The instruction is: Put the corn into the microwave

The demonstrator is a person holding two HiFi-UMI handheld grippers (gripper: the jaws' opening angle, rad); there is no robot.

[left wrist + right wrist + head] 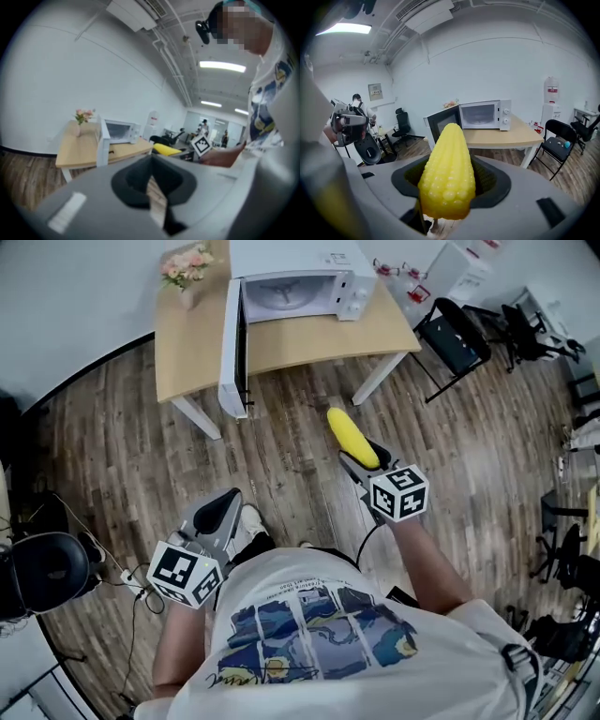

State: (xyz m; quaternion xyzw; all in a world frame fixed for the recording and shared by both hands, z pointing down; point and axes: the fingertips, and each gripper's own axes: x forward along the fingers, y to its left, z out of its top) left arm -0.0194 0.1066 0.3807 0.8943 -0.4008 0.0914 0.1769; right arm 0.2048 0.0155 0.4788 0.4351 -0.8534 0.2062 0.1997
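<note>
Yellow corn (352, 438) clamped in right gripper (362, 466), long axis aimed tip-first at microwave (300, 285), still well short of it. Microwave door (233, 345) standing open. Left gripper (223, 506) closed on nothing, farther back from microwave. Straight carry forward likely next.

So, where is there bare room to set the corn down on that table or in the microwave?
The microwave cavity looks empty for the corn, its door swung open. The table has bare wood between the flower vase and the door, and in front of the microwave. The swung-out door narrows approach from the left.
</note>
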